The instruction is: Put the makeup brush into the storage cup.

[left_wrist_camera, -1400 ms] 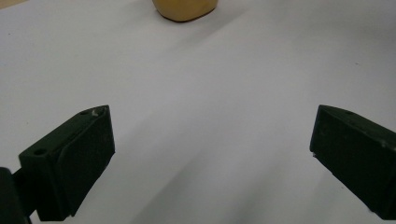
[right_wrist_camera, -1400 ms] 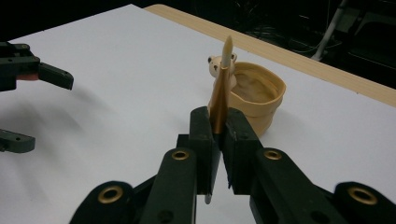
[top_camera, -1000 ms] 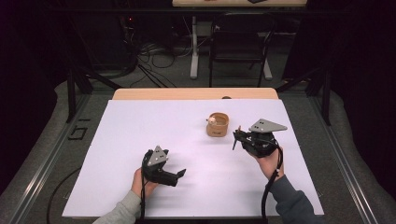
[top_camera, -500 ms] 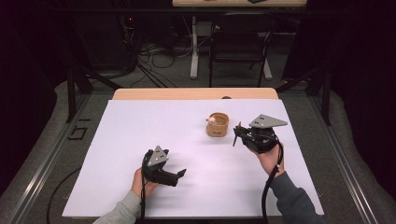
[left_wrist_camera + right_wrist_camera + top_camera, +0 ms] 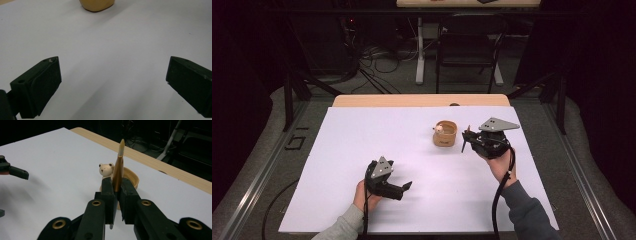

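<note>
A small wooden cup stands on the white table sheet, with a little bear figure on its rim. Just right of the cup, my right gripper is shut on a slim brown pen with a pale tip. The pen stands upright between the jaws, in front of the cup. Near the front of the table, my left gripper points right. Its jaws stand wide open over bare sheet, with nothing between them. The cup's base is far ahead of them.
The white sheet covers most of the table, and a wooden edge shows along the far side. Chairs, a stand and cables sit on the dark floor beyond. My left gripper appears at the left of the right gripper view.
My right gripper has drifted a little away from the person with the pen still held. The left gripper has stayed in place.
</note>
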Motion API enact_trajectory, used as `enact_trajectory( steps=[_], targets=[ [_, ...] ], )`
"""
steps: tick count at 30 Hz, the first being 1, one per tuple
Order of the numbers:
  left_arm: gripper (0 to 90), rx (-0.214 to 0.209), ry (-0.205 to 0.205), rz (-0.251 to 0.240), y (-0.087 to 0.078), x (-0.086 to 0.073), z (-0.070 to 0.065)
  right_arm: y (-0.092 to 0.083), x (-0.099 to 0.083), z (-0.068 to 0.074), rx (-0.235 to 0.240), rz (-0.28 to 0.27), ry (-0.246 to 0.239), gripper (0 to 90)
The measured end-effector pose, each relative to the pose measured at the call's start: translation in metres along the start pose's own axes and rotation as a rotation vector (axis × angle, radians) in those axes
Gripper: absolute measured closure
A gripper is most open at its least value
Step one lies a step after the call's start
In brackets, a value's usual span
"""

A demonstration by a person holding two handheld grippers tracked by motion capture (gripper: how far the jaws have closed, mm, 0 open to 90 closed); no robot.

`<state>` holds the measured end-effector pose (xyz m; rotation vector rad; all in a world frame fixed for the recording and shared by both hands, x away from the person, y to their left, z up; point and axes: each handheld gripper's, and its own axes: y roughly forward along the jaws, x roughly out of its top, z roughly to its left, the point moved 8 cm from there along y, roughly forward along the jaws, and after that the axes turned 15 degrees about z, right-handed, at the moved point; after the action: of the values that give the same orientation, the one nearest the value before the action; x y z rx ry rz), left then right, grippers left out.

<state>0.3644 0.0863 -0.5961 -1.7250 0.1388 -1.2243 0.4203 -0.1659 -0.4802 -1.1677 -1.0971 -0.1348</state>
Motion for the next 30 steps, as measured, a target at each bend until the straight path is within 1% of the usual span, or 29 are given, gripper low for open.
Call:
enact_trajectory(
  steps=[12, 15, 16, 20, 24, 30],
  targets=[
    [0.0, -0.001, 0.005, -0.001, 0.0, 0.0, 0.0, 0.001, 0.012, -0.004, 0.001, -0.015, -0.002, 83.0],
    [0.0, 0.0, 0.003, -0.002, 0.0, 0.0, 0.001, 0.001, 0.014, -0.004, 0.002, -0.009, -0.01, 83.1],
    [0.0, 0.0, 0.003, -0.002, 0.0, 0.0, 0.0, 0.001, 0.016, -0.005, 0.003, -0.015, -0.003, 83.0],
    [0.1, -0.002, 0.001, -0.003, 0.0, 0.0, 0.0, 0.001, 0.019, -0.006, 0.006, -0.015, -0.001, 83.1],
    [0.0, 0.001, 0.01, -0.002, -0.001, 0.001, 0.0, -0.001, 0.023, -0.008, 0.004, -0.021, 0.004, 83.1],
    [0.0, -0.001, 0.007, 0.0, 0.0, 0.0, 0.0, 0.0, 0.03, -0.01, 0.007, -0.025, 0.004, 83.1]
  ],
)
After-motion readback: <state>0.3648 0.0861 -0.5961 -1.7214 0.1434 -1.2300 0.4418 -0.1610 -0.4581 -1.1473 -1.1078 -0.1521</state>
